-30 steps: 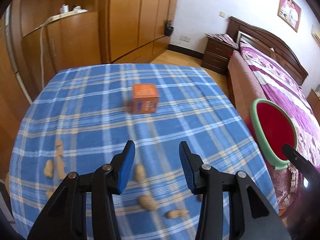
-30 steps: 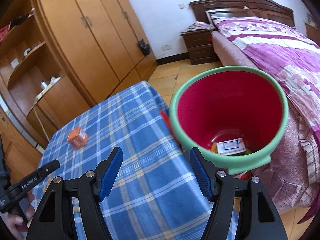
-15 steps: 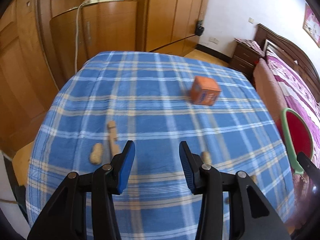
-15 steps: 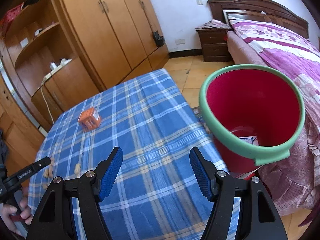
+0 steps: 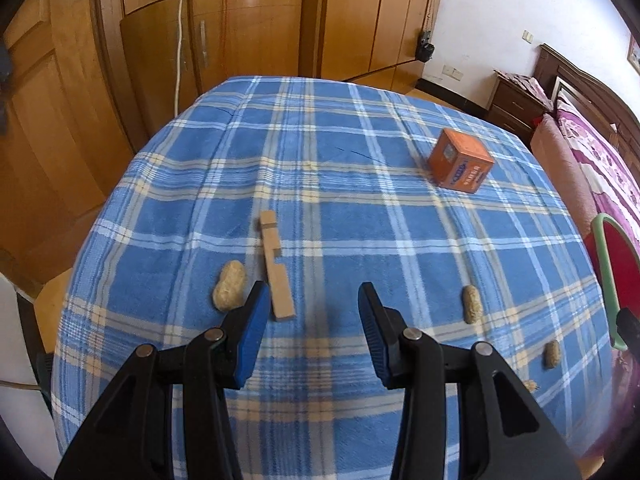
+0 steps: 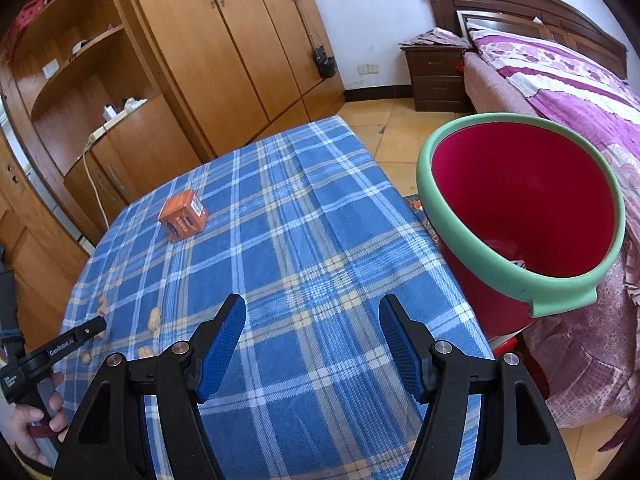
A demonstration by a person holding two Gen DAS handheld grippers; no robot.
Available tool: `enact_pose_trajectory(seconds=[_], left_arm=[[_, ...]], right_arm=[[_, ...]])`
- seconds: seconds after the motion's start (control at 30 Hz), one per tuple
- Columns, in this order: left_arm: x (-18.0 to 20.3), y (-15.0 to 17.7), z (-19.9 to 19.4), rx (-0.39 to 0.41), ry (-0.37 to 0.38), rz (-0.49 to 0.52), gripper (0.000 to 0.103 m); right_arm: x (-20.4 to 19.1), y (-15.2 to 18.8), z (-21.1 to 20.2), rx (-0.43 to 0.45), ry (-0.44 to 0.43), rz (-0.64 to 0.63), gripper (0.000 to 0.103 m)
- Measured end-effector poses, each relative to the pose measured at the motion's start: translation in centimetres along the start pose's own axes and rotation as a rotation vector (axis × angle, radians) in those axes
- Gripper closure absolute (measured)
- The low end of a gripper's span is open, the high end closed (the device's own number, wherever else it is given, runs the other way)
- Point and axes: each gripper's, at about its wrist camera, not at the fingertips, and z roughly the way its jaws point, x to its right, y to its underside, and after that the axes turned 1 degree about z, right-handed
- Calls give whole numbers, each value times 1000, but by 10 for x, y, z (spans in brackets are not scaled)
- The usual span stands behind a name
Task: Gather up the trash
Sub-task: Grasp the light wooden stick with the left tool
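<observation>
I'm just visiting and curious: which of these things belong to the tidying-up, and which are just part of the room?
Part of the job:
- orange box
- wooden piece
- peanuts, e.g.
- red bin
- left gripper, open
- right gripper, open

Just there:
- checked tablecloth
- wardrobe
- bed
- nightstand

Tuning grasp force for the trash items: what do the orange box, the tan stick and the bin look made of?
Orange box: probably printed cardboard, matte, with sharp folded edges.
Tan stick: looks like unfinished wood, flat, matte, with a square notch; maybe half a clothespin.
Bin: appears moulded plastic, smooth red wall with a slight sheen, thick green rim.
</observation>
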Motion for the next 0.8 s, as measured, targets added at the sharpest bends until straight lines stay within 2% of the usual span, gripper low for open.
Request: enact_pose_trajectory(seconds=[0.2,0.23,0.3,0.4,0.47,0.8], left_arm=[[-9,2,12,-16,-30,-17,59],[-10,3,14,-17,-27,-18,62],[-10,4,14,-3,-37,-19,79],[-13,4,15,5,-15,-29,90],[-13,4,15,8,-5,-34,93],[-9,-12,10,46,48,-43,93]], right_arm=[[1,2,3,-13,-2,5,32],[1,2,3,-14,-1,5,32],[1,2,4,-17,0,5,32],[1,2,5,-22,-1,3,32],[0,2,7,-26,-2,-1,32],[-15,-7,11,-32,-21,-43,32]])
